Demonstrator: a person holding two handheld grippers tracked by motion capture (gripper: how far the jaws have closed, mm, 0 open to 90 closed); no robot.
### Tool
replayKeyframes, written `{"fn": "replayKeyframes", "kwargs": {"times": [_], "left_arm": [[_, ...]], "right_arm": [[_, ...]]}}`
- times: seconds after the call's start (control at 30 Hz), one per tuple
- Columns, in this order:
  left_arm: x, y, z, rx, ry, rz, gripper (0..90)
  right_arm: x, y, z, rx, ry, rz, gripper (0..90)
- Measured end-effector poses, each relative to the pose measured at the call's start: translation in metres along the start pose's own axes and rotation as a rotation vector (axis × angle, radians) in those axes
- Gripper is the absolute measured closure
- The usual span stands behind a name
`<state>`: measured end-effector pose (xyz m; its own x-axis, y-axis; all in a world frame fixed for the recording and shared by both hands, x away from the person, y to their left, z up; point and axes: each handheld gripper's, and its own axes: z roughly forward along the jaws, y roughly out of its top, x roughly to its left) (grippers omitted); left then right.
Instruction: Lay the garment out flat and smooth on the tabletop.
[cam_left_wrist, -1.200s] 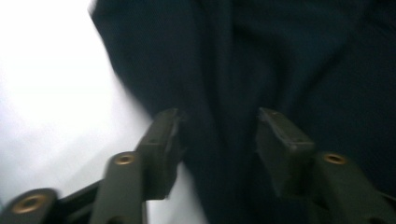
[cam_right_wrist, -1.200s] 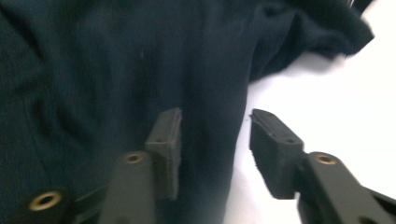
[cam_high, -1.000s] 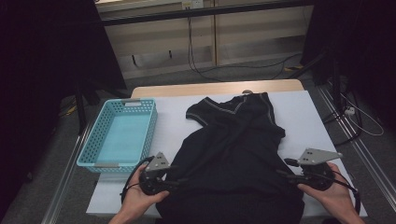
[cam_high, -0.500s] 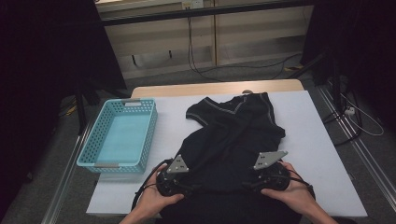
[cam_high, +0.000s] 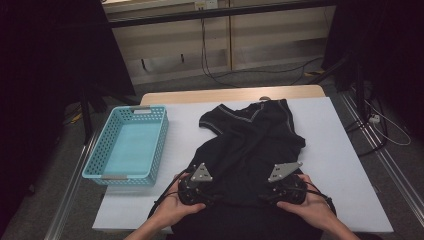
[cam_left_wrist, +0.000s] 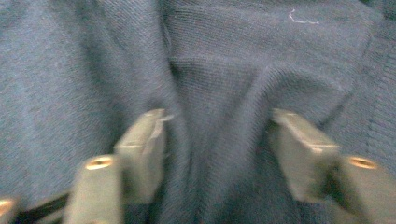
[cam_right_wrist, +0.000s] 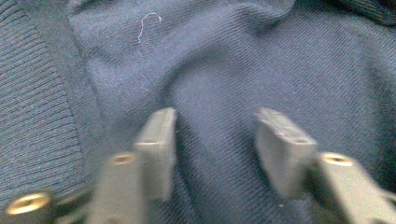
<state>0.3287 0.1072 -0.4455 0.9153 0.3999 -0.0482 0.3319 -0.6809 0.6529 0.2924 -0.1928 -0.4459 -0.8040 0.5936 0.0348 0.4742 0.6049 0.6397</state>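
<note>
Bottom centre of the high view: both hands sit low in the frame, left gripper (cam_high: 196, 192) and right gripper (cam_high: 289, 189) side by side on the near part of a black garment (cam_high: 250, 150), which lies spread on the white surface (cam_high: 345, 165) from the bottom edge of the frame up toward its centre, collar end farthest from the person. In the left gripper view the fingers (cam_left_wrist: 142, 144) stand part-spread with a raised fold of the dark fabric (cam_left_wrist: 219, 116) between them; the pads flank the fold but whether they press it cannot be told. They have just been closing. The right gripper view shows the same arrangement: fingers (cam_right_wrist: 156, 140) part-spread, cloth (cam_right_wrist: 219, 93) bunched between them beside a ribbed band (cam_right_wrist: 37, 107) at the left of that frame, and also just closing. Judged step: taking hold of the near part of the garment with both grippers, presumably to begin a fold. Grip not yet confirmed on either side. The next move calls for finishing the closure on the pinched ridges, checking that both catch the same layers, then lifting evenly so the cloth does not skew. Middle left of the high view: a light-blue basket (cam_high: 160, 135), apart from the garment, with nothing visible inside. Beyond the far edge, cables (cam_high: 240, 75) trail on the floor.
</note>
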Motion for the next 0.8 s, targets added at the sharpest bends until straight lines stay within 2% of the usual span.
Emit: {"fn": "replayKeyframes", "kwargs": {"times": [0.07,0.1,0.17,0.27,0.43,0.5,0.8], "left_arm": [[-0.002,0.000,-0.001,0.001,-0.001,0.000,51.3],[-0.005,0.000,-0.002,0.002,-0.004,0.016,55.1],[-0.008,0.000,-0.004,-0.005,-0.026,0.026,72.2],[-0.009,-0.002,-0.007,0.001,-0.032,0.025,80.7],[-0.016,-0.006,-0.011,0.007,-0.042,0.020,81.9],[-0.022,-0.009,-0.017,0.020,-0.066,0.019,82.1],[-0.044,-0.021,-0.029,0.034,-0.115,0.019,82.1]], "right_arm": [[-0.003,0.000,-0.001,-0.004,0.013,0.008,67.3],[-0.003,-0.001,-0.001,-0.005,0.022,0.002,69.9],[-0.001,-0.001,-0.002,-0.003,0.016,-0.008,75.2],[0.001,-0.001,-0.003,-0.002,0.027,-0.020,81.8],[0.005,-0.001,-0.004,0.007,0.025,-0.033,83.3],[0.008,-0.003,-0.007,0.011,0.047,-0.045,83.5],[0.031,-0.014,-0.020,0.017,0.091,-0.088,83.6]]}}
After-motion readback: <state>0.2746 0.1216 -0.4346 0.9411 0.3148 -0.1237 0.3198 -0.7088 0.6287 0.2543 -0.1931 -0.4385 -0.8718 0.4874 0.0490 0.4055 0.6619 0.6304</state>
